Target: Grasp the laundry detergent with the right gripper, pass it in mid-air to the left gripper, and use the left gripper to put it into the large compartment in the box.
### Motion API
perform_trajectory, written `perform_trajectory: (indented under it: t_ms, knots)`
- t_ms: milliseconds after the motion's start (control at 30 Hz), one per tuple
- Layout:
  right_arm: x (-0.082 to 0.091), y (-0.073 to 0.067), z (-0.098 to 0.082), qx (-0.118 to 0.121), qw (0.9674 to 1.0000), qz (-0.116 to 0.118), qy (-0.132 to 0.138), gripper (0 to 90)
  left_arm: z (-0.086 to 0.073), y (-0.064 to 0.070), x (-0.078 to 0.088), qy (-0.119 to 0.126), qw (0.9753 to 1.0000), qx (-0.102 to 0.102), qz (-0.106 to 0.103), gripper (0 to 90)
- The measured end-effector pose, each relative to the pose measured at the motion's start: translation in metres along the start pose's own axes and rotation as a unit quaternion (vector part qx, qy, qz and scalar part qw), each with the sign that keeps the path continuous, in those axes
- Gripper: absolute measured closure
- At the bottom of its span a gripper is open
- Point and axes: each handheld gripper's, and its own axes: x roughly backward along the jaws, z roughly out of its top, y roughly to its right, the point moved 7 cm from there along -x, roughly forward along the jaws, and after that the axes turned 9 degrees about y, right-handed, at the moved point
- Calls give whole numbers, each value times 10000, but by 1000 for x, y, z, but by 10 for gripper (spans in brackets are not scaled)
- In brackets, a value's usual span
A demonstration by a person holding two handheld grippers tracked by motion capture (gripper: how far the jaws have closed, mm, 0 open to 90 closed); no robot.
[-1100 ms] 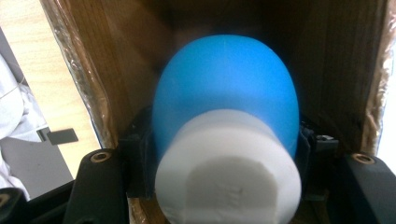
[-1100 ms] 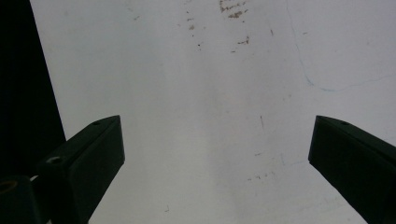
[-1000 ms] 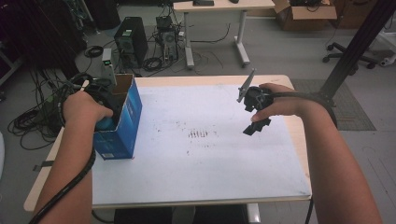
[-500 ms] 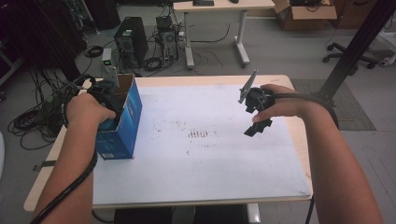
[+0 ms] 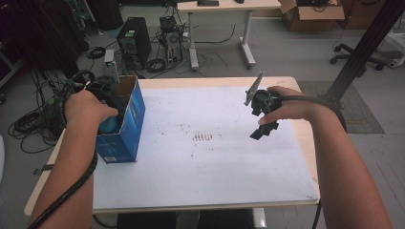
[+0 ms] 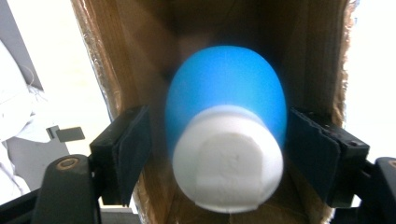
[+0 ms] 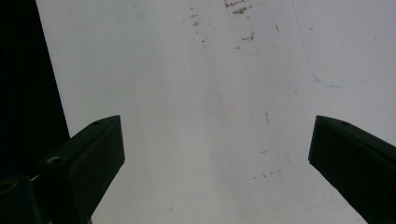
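Left gripper [image 6: 217, 154] jaws just opening inside blue cardboard box [image 5: 130, 125]; pads now stand clear either side of blue bottle with white cap [image 6: 226, 126], nothing gripped. Bottle sits inside box, long axis running away from gripper, cap end nearest; left hand far nearer than right. Right gripper [image 5: 261, 125] hovers wide open, empty, over white table [image 5: 200, 181]. Room behind: grey floor, cables, computer towers [image 5: 134, 40], desk.

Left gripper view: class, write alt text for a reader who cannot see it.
A blue plastic bottle with a white cap sits inside a brown cardboard box, cap toward the camera. The left gripper has just been opening; its black pads flank the bottle, apart from it.
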Motion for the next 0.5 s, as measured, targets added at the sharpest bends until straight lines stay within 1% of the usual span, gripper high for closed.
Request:
perform_trajectory:
  t_ms: [100,167,200,233,267,300,333,400,500]
  knots:
    - [-1,-1,-1,-27,10000,3,6,35,-1,0,3,33,10000,-20,-11,201]
    - [-1,-1,-1,-17,10000,1,17,35,-1,-1,7,35,10000,-31,-40,159]
    - [-1,-1,-1,1,10000,-4,9,36,-1,-1,8,83,10000,-36,-26,142]
    - [-1,-1,-1,0,10000,-13,4,34,-1,-2,11,114,9999,-93,32,125]
    - [-1,-1,-1,0,10000,-13,4,34,-1,-2,11,114,9999,-93,32,99]
    - [-1,-1,-2,-9,10000,-10,-24,36,-1,-3,13,125,9998,-109,77,87]
    - [-1,-1,-1,-4,10000,-7,-8,35,-2,-4,16,165,9996,-174,117,83]
    - [-1,-1,-1,-14,10000,-3,-7,35,-2,-4,18,182,9996,-188,109,70]
    - [-2,-2,0,22,10000,9,8,35,-3,-3,25,213,9994,-274,80,58]
